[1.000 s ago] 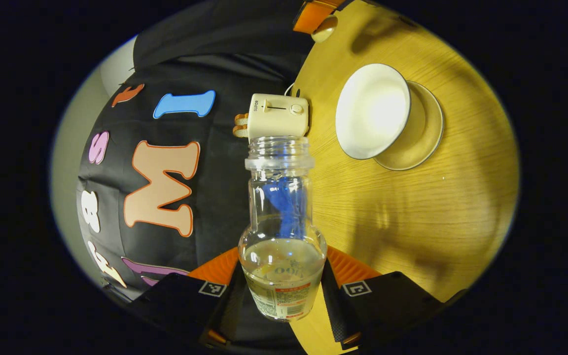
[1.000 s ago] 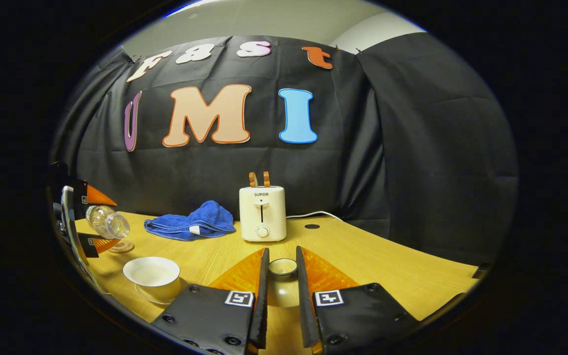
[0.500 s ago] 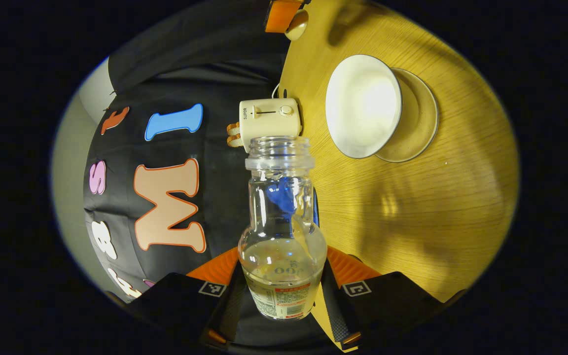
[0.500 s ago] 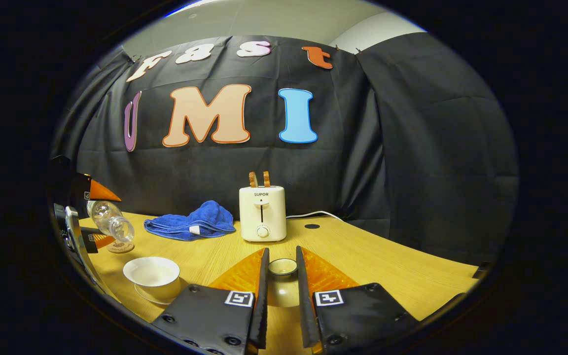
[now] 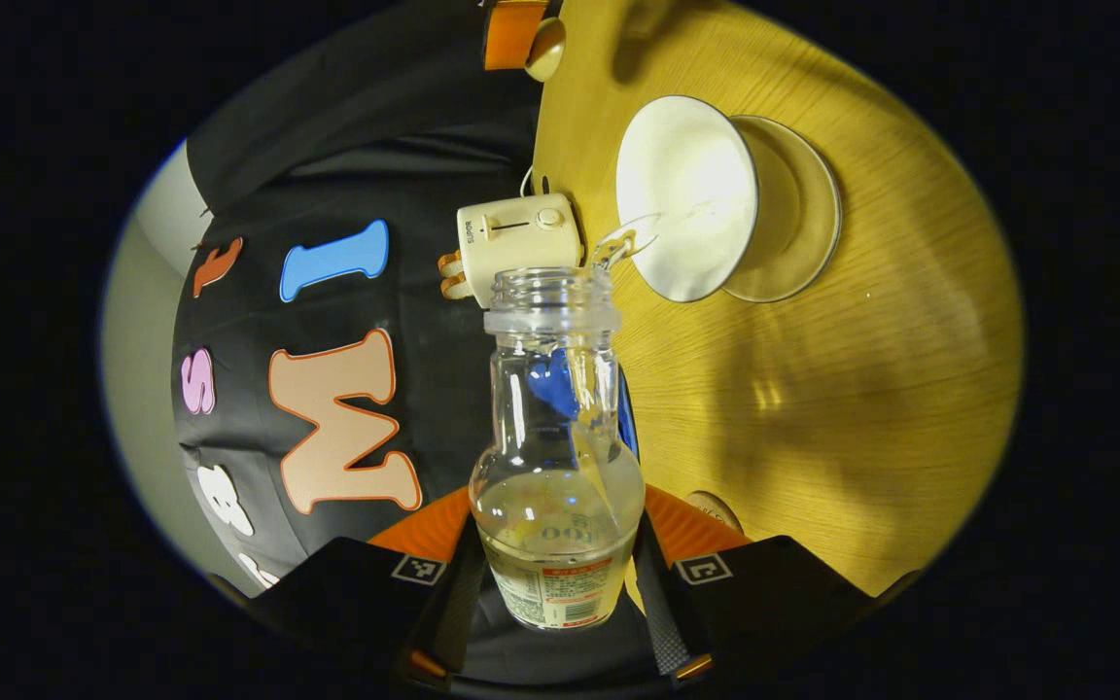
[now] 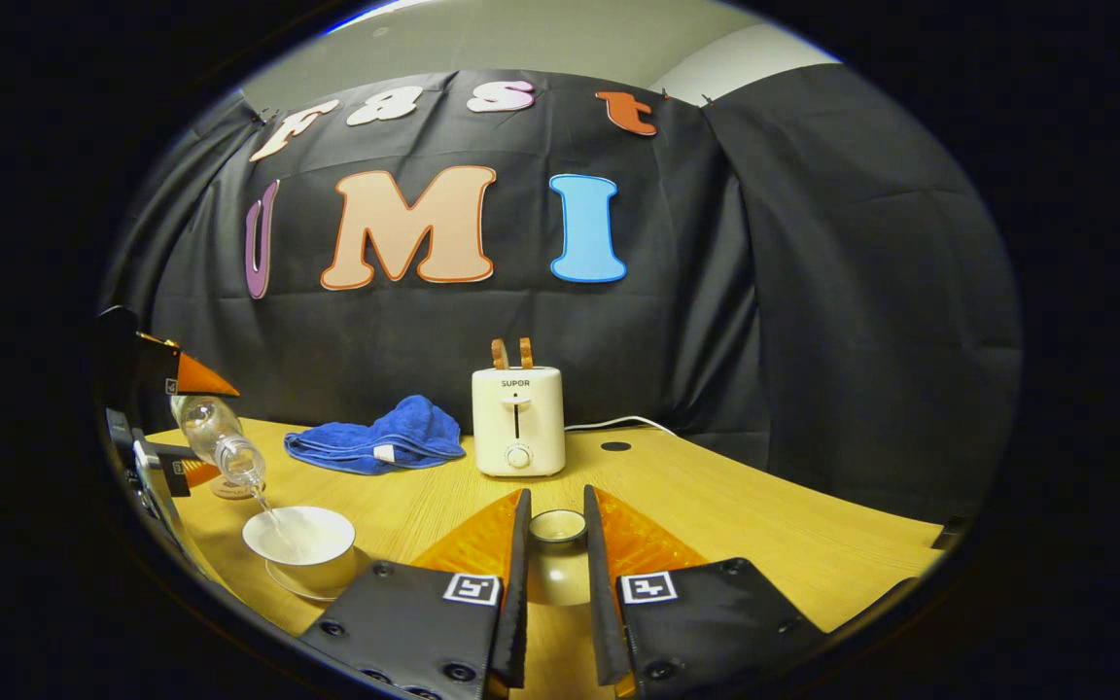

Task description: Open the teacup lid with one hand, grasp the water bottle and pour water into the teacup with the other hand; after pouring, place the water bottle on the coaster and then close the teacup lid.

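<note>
My left tongs [image 5: 557, 574] clamp the lower body of the water bottle [image 5: 557, 457], a finger pressed on either side; the bottle's base is cut off below them. The bottle is tipped over, and a thin stream leaves its open mouth into the teacup [image 5: 686, 199], which stands lidless on its saucer [image 5: 803, 233]. How full the teacup is I cannot make out against its white inside.

My right tongs [image 6: 552, 544] close on the teacup lid [image 6: 557, 530], held above the bench [image 6: 716, 515]; the lid's lower part is hidden between the fingers. From there, the teacup sits near left. The coaster [image 6: 225, 488] lies just beyond it, partly hidden behind the bottle's neck.

Farther back on the wooden bench lie a blue towel [image 6: 375, 437] and a cream toaster [image 6: 517, 420], its cord trailing right. A black cloth wall closes the booth behind.
</note>
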Motion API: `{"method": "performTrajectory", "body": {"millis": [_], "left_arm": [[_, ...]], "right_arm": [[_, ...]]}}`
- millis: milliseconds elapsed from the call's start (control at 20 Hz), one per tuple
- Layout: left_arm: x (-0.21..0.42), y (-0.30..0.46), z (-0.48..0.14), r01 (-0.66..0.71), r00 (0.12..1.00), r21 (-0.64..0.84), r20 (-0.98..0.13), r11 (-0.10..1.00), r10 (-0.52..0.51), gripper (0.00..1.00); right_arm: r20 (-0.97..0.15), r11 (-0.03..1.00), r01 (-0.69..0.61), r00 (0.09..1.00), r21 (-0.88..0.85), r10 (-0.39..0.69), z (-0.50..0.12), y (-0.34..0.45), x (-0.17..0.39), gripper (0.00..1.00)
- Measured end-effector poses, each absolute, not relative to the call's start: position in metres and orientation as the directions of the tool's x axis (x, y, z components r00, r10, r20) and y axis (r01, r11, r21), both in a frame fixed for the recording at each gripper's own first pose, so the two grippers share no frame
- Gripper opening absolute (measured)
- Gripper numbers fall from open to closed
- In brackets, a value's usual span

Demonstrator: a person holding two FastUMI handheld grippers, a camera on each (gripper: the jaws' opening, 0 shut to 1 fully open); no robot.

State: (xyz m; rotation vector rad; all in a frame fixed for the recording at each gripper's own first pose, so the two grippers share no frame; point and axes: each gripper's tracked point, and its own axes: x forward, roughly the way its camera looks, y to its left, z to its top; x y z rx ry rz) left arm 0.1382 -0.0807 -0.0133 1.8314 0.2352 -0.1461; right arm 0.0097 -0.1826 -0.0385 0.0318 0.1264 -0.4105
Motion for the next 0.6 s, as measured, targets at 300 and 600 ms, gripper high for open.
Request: {"method": "performTrajectory", "body": {"millis": [300,600], "left_arm": [[0.139,-0.083,-0.005,0.229,0.973,0.921,-0.213,-0.314,0.086,0.7],[0.14,-0.087,0.006,0.21,0.978,0.898,-0.192,-0.386,0.085,0.7]], "right_arm": [[-0.129,0.917,0.4,0.909,0.004,-0.396,-0.039,-0.183,0.009,0.31],[-0.129,0.917,0.4,0.909,0.004,-0.396,-0.039,-0.183,0.008,0.31]]}}
